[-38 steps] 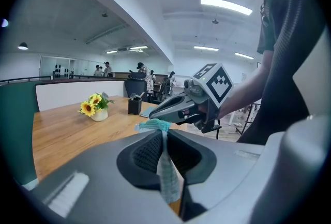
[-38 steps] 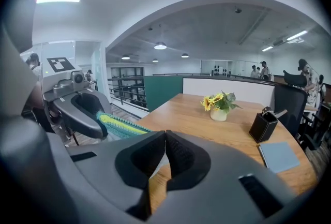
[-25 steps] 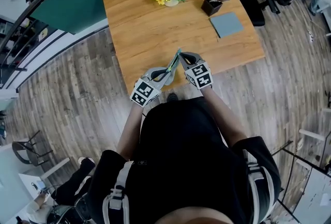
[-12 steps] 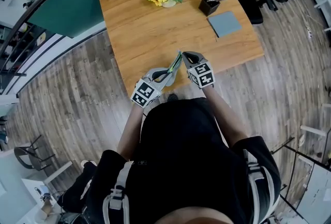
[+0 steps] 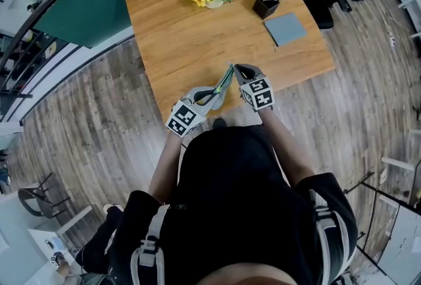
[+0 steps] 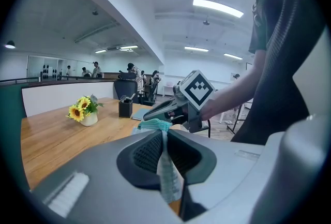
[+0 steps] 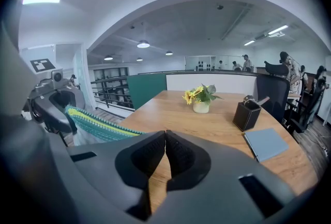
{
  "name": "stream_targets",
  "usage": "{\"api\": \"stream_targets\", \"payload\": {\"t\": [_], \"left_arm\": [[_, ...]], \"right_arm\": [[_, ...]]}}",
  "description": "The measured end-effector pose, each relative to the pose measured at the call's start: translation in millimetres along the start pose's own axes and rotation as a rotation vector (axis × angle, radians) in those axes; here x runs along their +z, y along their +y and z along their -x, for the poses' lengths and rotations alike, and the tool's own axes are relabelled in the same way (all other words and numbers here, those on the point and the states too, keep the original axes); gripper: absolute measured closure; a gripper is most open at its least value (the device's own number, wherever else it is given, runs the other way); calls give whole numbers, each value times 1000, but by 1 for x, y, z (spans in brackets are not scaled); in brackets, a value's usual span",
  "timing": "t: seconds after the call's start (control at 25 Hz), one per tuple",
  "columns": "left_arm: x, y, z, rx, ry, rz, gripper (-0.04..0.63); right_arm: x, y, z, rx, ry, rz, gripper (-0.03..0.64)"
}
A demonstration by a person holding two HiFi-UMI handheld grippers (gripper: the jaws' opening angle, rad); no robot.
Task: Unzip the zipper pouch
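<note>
Zipper pouch [image 5: 223, 82] hangs in the air over the near edge of the table [image 5: 177, 27], stretched between both tools. Left gripper [image 6: 162, 135] pinches a thin fold of the pouch fabric at its lower end. Right gripper [image 7: 165, 136] has its jaws pressed together, and its own view shows no pull tab or cloth between them. The pouch sits off to that gripper's left, with its upper end at the jaw tips in the head view.

Risk: the right tool likely has no hold on the slider, so a tug would just slip off. The left bite is shallow, so a hard pull could yank the fabric out and the pouch drops by the table edge
</note>
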State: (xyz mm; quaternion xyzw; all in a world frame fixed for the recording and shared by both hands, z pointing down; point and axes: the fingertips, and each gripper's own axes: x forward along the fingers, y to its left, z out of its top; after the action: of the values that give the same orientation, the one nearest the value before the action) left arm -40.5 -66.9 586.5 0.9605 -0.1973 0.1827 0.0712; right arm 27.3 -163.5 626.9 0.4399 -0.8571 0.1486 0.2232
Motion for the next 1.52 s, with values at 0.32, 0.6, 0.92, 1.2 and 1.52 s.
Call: {"api": "stream_targets", "payload": {"t": [0.32, 0.6, 0.92, 1.2, 1.52], "left_arm": [[1, -1, 0, -3, -6, 10, 565], [2, 0, 0, 7, 4, 7, 565], [4, -1, -3, 17, 16, 2, 565], [13, 0, -11, 27, 22, -2, 565], [24, 1, -17, 68, 3, 25, 565]], "right_arm": [[-3, -11, -1, -14, 10, 4, 609], [-6, -17, -4, -10, 24, 17, 609], [-8, -24, -8, 13, 36, 48, 607], [-12, -35, -8, 26, 41, 42, 597], [-22, -48, -8, 60, 83, 39, 552]]}}
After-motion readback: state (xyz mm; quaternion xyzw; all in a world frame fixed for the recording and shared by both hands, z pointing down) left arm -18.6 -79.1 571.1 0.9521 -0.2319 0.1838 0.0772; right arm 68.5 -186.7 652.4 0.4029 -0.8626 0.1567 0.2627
